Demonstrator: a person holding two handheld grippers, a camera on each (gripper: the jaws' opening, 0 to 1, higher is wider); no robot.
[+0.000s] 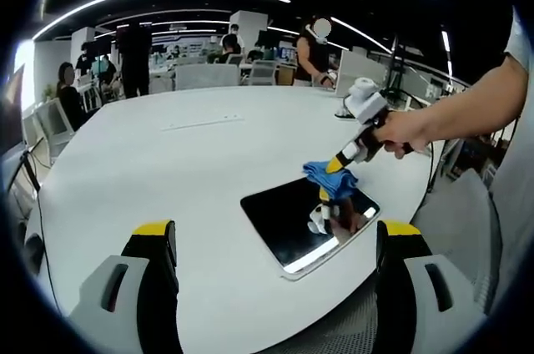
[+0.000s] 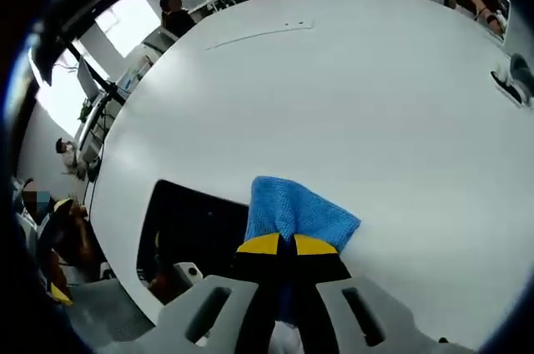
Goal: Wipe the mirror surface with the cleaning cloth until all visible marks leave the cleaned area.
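The right gripper [image 2: 279, 244] pinches the cloth [image 2: 299, 214] at the mirror's [image 1: 288, 214] edge; the left gripper [image 1: 275, 241] hangs open, empty, back from the mirror.

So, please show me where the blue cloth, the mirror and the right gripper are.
blue cloth [image 2: 296, 214], right gripper view, middle of the fabric
mirror [image 1: 288, 216], left gripper view, bare dark glass
right gripper [image 1: 337, 163], left gripper view, yellow tips

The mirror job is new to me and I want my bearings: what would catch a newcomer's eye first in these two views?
First the blue cloth, pinched in the right gripper and pressed at the far edge of the dark mirror, which lies flat near the edge of the white table. Next, the left gripper held back over the near table edge, jaws wide apart and holding nothing.
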